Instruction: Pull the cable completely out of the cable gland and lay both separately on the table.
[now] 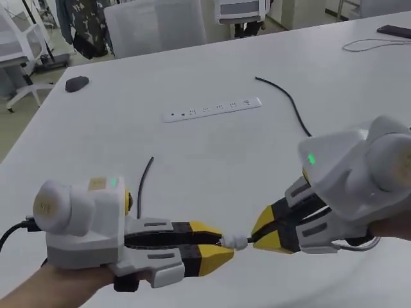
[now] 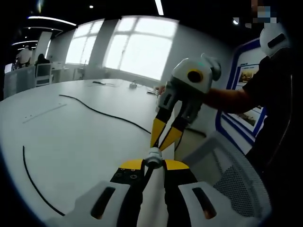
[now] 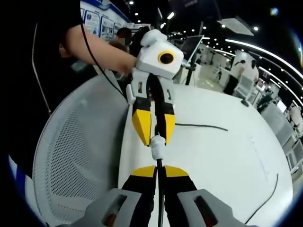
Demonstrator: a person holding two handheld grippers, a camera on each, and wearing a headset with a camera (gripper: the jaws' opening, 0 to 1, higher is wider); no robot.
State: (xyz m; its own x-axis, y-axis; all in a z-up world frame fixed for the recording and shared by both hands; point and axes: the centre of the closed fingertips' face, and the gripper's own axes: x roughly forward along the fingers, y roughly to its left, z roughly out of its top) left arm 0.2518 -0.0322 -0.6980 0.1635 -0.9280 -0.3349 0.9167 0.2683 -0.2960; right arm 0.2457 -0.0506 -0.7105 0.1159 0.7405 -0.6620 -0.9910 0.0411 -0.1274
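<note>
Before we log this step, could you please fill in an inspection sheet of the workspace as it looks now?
Surface: white table.
Job's things: cable gland held above the table's near edge; black cable runs into it, not yet pulled out.
Clutter: power strip, small dark object, dark flat device.
Grippers: left gripper shut on the cable gland; right gripper shut on the black cable; tips face each other.
Cables: long black lead, short black wire, thin white wire, all lying on the table.
Surroundings: office chairs beyond the table.
</note>
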